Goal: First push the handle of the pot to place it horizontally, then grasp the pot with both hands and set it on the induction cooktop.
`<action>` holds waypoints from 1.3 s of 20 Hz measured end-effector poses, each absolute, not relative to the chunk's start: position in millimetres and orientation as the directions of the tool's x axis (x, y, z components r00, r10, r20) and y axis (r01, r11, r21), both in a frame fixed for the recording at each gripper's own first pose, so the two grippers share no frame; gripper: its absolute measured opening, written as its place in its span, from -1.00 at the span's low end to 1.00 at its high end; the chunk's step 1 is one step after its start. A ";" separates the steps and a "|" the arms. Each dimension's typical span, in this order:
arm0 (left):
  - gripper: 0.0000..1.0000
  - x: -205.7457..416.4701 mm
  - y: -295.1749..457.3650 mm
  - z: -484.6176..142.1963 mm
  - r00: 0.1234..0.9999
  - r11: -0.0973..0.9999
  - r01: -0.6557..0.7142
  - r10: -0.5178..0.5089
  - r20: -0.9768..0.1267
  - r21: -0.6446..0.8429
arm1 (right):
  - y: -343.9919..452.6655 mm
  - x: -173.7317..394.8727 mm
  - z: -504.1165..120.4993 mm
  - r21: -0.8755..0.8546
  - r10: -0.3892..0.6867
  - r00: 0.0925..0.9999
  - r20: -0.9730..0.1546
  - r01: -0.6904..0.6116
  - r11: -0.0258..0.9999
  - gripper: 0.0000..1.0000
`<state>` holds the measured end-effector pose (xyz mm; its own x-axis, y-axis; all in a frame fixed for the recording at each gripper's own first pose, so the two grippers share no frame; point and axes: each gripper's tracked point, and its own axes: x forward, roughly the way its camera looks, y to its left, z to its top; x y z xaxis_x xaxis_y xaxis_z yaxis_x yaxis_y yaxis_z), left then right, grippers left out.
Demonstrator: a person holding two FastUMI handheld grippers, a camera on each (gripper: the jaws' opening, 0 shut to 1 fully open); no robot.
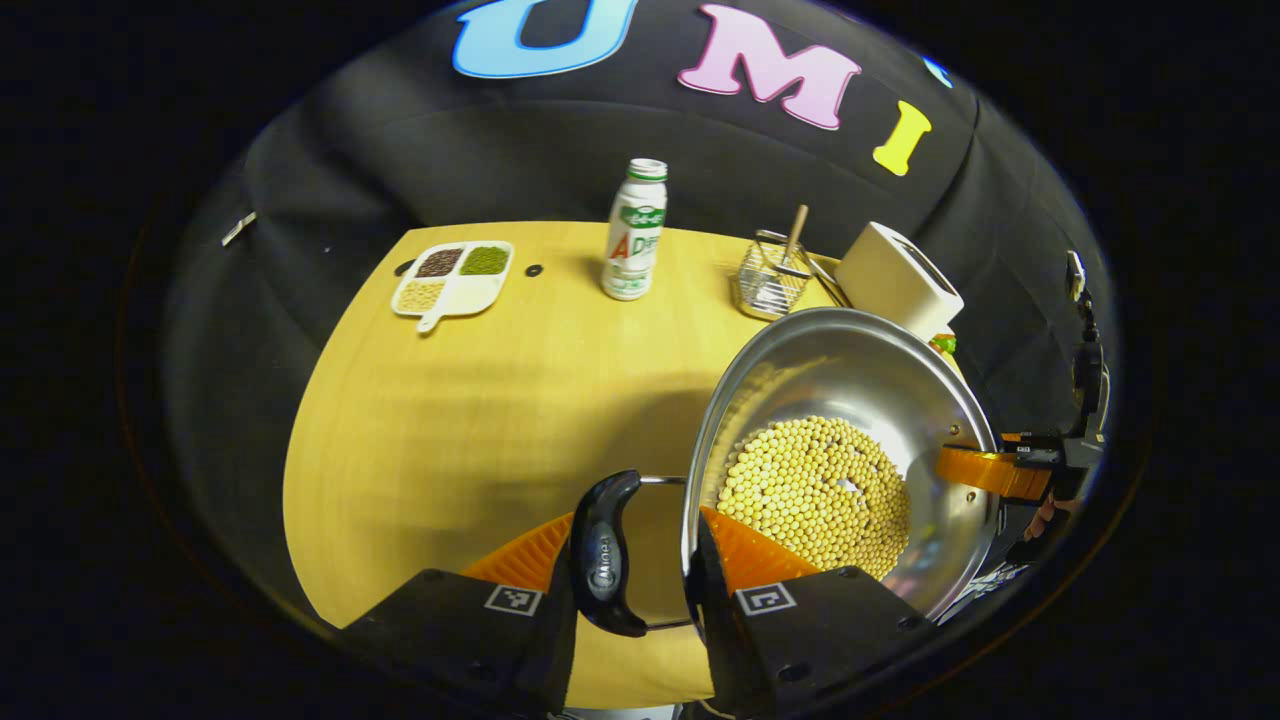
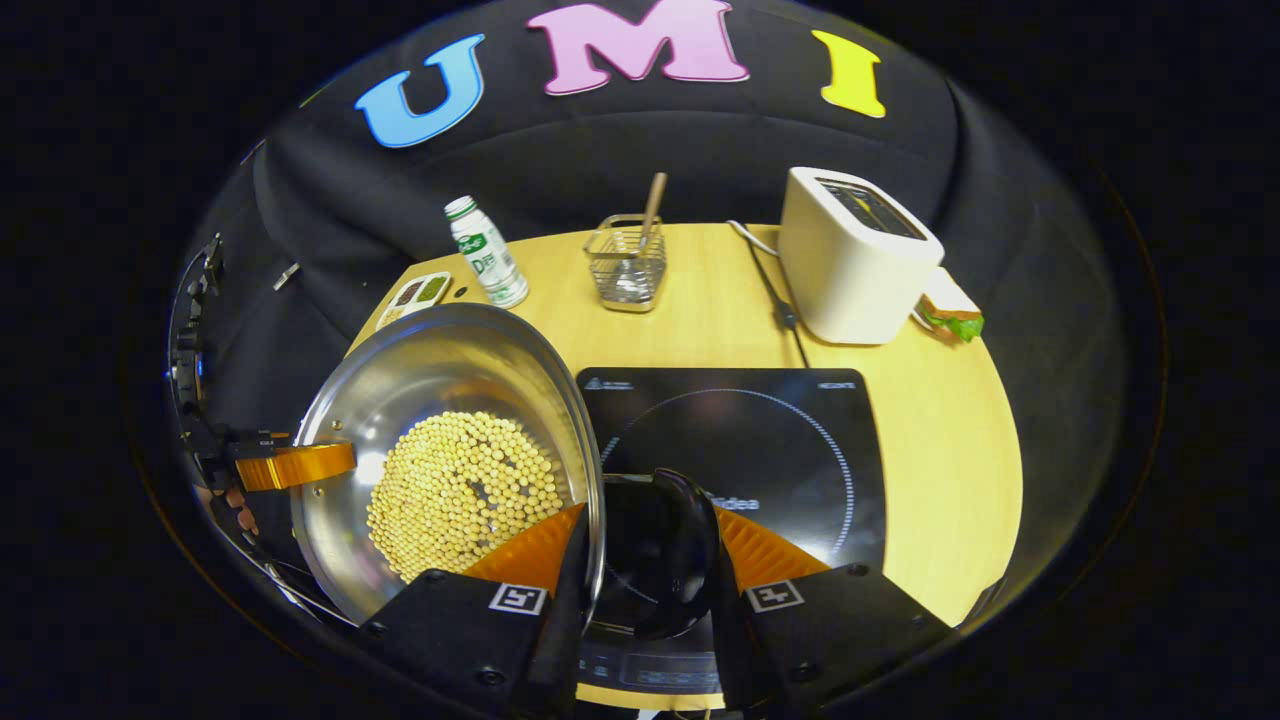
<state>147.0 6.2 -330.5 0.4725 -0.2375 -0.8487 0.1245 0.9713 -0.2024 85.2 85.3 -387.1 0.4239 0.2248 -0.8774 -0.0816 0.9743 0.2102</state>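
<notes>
Left gripper view: on the desk [image 1: 430, 420], from left to right, stand a tray [image 1: 452, 277] of beans, a bottle [image 1: 634, 230], a wire basket [image 1: 772, 280] and a toaster [image 1: 897, 280]. Nearer, the left gripper [image 1: 640, 560] has its jaws closed on the pot's black handle [image 1: 605, 555], one finger pressing each side. The pot [image 1: 850, 380], holding yellow beans [image 1: 815, 495], sits to the right, with the other gripper at its far rim. Right gripper view: the pot [image 2: 440, 370] is at left, over the desk beside the cooktop [image 2: 740, 440]. The right gripper [image 2: 650, 560] clamps the other handle [image 2: 665, 550], which sits above the cooktop's near edge.
</notes>
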 end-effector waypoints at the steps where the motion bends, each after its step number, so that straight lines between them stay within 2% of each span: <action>1: 0.11 150.2 -7.6 -328.5 0.471 0.970 0.137 -0.244 -0.847 -0.203 | 71.7 86.6 -386.9 0.206 0.219 0.422 -0.880 -0.078 0.975 0.14; 2: 0.11 152.1 -19.8 -327.0 0.469 0.968 0.146 -0.249 -0.847 -0.204 | 58.9 87.9 -386.1 0.201 0.213 0.424 -0.880 -0.074 0.977 0.05; 3: 0.12 154.0 -32.2 -327.2 0.466 0.967 0.154 -0.254 -0.847 -0.205 | 46.5 90.8 -386.7 0.197 0.207 0.424 -0.882 -0.069 0.978 0.14; 5: 0.12 158.0 -55.8 -327.4 0.459 0.965 0.160 -0.260 -0.849 -0.209 | 23.3 92.3 -387.0 0.194 0.199 0.420 -0.886 -0.054 0.979 0.14; 6: 0.11 159.2 -66.6 -327.5 0.458 0.964 0.164 -0.262 -0.849 -0.209 | 12.4 91.8 -387.6 0.194 0.196 0.415 -0.888 -0.048 0.980 0.05; 7: 0.11 161.2 -77.5 -328.2 0.457 0.963 0.168 -0.264 -0.849 -0.208 | 2.2 93.0 -389.1 0.193 0.194 0.413 -0.890 -0.043 0.980 0.05; 8: 0.12 162.8 -87.0 -330.3 0.456 0.963 0.170 -0.265 -0.849 -0.209 | -6.9 94.4 -392.6 0.193 0.191 0.413 -0.891 -0.037 0.980 0.14; 14: 0.10 170.8 -137.2 -350.7 0.433 0.960 0.179 -0.273 -0.859 -0.215 | -56.4 98.1 -415.6 0.190 0.179 0.392 -0.902 -0.012 0.982 0.14; 23: 0.11 176.9 -162.3 -371.0 0.418 0.963 0.173 -0.260 -0.870 -0.205 | -80.7 100.6 -445.5 0.197 0.187 0.372 -0.909 -0.013 0.980 0.15; 24: 0.12 176.4 -161.4 -372.6 0.413 0.963 0.170 -0.260 -0.873 -0.207 | -80.2 101.0 -446.2 0.201 0.189 0.373 -0.908 -0.008 0.980 0.07; 26: 0.10 175.0 -161.4 -372.1 0.410 0.963 0.166 -0.264 -0.873 -0.213 | -80.1 102.2 -446.4 0.201 0.193 0.378 -0.905 -0.019 0.979 0.15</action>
